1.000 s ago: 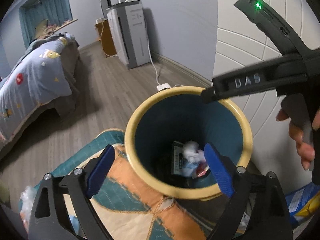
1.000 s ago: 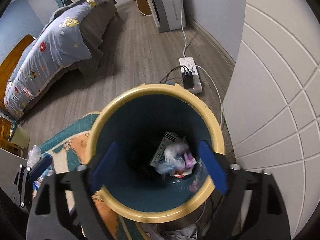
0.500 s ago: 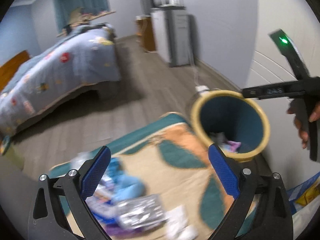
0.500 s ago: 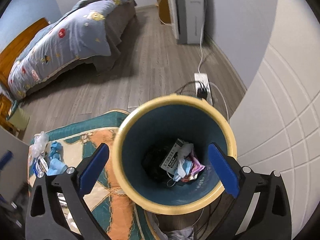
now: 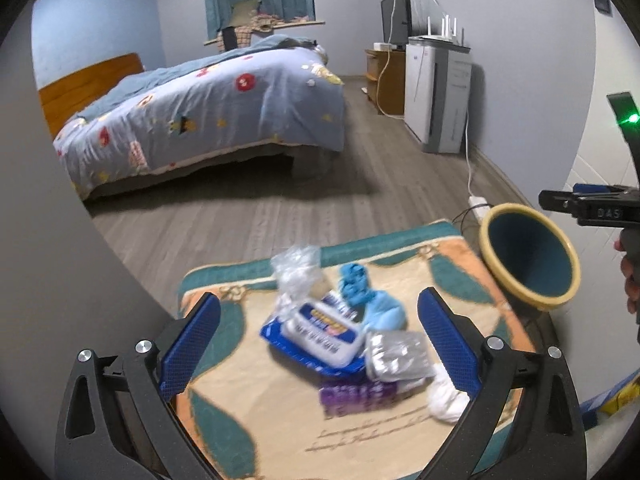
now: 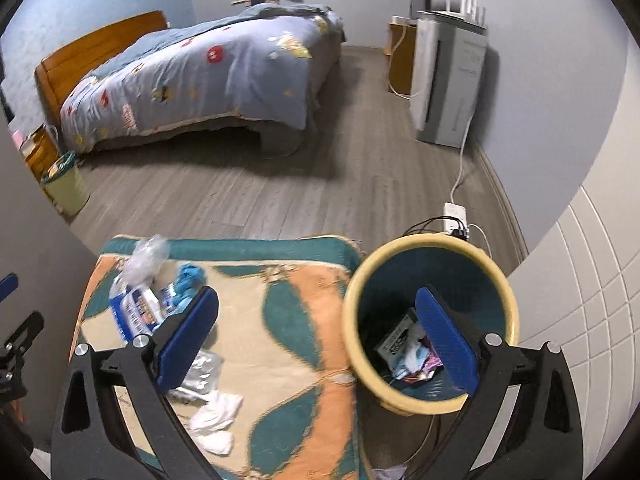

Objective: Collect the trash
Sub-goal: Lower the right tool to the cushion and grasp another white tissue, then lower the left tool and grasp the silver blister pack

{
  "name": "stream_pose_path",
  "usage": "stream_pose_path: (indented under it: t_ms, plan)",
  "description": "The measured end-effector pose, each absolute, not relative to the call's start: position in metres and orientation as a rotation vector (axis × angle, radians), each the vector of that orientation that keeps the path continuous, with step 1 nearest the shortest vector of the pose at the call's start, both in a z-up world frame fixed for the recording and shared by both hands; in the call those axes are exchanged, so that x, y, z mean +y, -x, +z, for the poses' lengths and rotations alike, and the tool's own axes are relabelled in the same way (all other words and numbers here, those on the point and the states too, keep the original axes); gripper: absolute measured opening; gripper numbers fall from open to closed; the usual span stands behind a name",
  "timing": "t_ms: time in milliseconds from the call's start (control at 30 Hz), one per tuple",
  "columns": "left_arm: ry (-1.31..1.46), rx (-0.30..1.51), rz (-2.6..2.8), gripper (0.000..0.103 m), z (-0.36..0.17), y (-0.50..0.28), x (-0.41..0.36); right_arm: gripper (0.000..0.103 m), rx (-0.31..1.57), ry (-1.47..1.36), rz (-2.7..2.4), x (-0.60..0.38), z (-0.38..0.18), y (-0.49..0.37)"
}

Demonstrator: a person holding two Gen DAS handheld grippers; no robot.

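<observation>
A blue bin with a yellow rim [image 5: 490, 236] [image 6: 424, 240] stands at the right end of a patterned rug [image 5: 248, 412] [image 6: 288, 344], with wrappers and paper in its bottom [image 6: 406, 356]. Trash lies piled on the rug: a blue-and-white wipes pack [image 5: 320, 338] [image 6: 134, 312], a clear plastic bag [image 5: 298, 272], a blue crumpled glove [image 5: 370, 300], a silver foil pack [image 5: 396, 356], a purple packet [image 5: 358, 394] and white tissue [image 5: 444, 398] [image 6: 216, 420]. My left gripper [image 5: 320, 308] hangs open above the pile, holding nothing. My right gripper [image 6: 316, 300] is open and empty, above the rug at the bin's left edge.
A bed with a blue quilt [image 5: 208, 120] fills the far left. A white appliance [image 5: 436, 96] and a wooden cabinet [image 5: 386, 80] line the right wall. A power strip with cables [image 6: 454, 216] lies behind the bin. A small green bin [image 6: 66, 184] stands by the bed.
Both grippers rose and drew back from over the bin. The left swung left until the trash pile lay under it. The right now has the bin at its right finger.
</observation>
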State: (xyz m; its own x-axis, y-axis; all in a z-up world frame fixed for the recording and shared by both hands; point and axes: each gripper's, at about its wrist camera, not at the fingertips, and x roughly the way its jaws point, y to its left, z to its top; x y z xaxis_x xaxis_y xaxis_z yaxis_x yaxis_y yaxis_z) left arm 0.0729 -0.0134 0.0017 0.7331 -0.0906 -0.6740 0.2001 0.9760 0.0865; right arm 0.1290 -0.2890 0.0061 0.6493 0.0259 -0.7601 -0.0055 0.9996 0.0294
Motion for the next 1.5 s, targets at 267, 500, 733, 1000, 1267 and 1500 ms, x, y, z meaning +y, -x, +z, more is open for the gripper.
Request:
stream_pose_path:
  t_ms: [267,500,733,1000,1267,1500]
  plan:
    - [-0.194,0.78,-0.16,0.098,-0.02,-0.074,0.014,0.097,0.897,0.073,0.0,-0.222,-0.02,-0.112]
    - [-0.215,0.757,-0.195,0.098,-0.017,-0.072,0.018,0.097,1.048,0.1,-0.001,-0.182,-0.093,-0.094]
    - [-0.163,0.762,-0.226,0.098,-0.015,-0.076,0.022,0.097,1.131,0.045,0.008,-0.163,-0.152,-0.074]
    - [-0.186,0.784,-0.236,0.098,-0.022,-0.076,0.021,0.067,1.255,0.095,0.002,-0.152,-0.189,-0.068]
    - [-0.213,0.83,-0.228,0.098,-0.038,-0.083,0.015,0.019,1.29,0.099,0.048,-0.149,-0.175,-0.064]
    - [-0.259,0.878,-0.245,0.098,-0.059,-0.09,-0.002,0.017,1.271,0.085,0.112,-0.176,-0.117,-0.091]
